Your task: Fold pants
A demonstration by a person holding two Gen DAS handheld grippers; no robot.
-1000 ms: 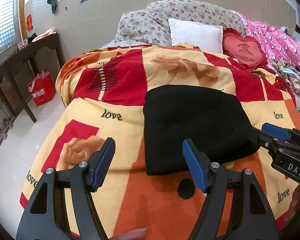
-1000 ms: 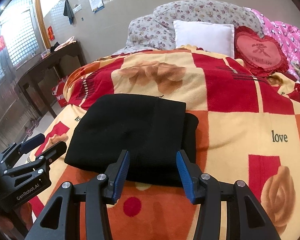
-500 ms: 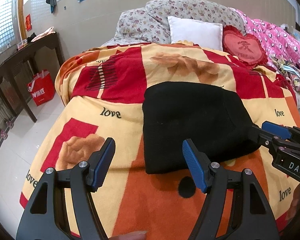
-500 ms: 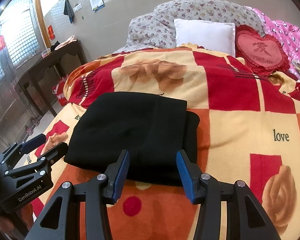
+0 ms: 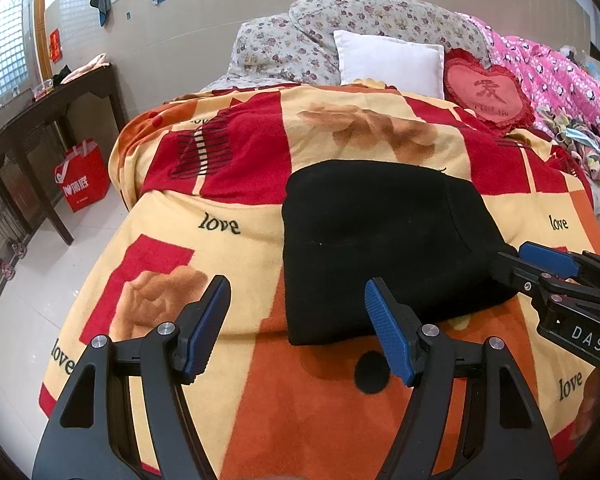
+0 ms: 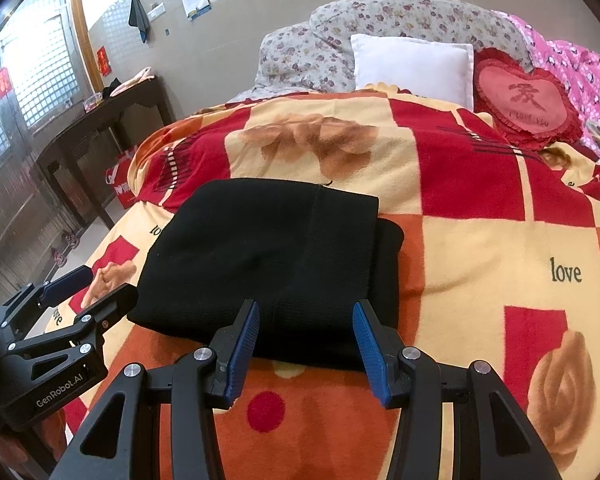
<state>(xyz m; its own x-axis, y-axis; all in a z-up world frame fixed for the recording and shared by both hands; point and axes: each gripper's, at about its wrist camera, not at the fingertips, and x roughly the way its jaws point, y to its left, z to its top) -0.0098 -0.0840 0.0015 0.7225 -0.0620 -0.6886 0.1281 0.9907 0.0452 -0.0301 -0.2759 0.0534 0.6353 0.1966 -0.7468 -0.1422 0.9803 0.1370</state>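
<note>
Black pants sit folded into a compact stack mid-frame on the blanket; left gripper gapes wide, right gripper half-spread, both empty just short of the near hem. Risk: any nudge could slide the top layer and undo the fold. Blanket drops off at frame left toward the floor; bare room to the right.

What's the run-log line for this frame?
pants: folded, on blanket | left gripper: open, empty | right gripper: open, empty
</note>
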